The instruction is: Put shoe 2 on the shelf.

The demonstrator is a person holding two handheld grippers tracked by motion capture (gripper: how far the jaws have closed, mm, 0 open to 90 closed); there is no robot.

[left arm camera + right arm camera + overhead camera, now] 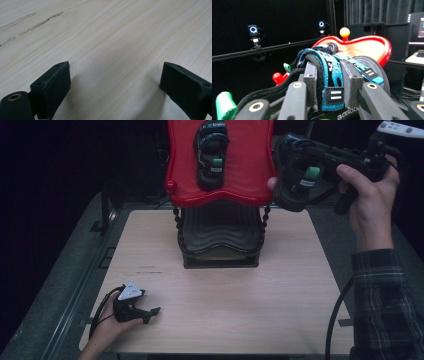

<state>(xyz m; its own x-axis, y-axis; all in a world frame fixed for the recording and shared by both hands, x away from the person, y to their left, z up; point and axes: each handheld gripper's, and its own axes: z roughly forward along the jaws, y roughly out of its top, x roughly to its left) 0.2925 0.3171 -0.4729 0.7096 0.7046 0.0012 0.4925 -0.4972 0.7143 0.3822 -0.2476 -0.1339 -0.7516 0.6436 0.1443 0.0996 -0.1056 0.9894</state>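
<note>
room: dark, black curtains
bench [220, 295]: pale wood grain, scuffed at left
rack [220, 160]: red top tray holding one sandal [211, 152]
right claw [332, 96]: clamped on second sandal [292, 175], held up beside tray
left claw [113, 85]: released, resting low on bench

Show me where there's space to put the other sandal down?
The red tray has bare room on either side of the sandal lying on it. The wooden table is bare between the black rack and the left tongs. It is crowded at the tray's right edge, where the right tongs hold a sandal.
</note>
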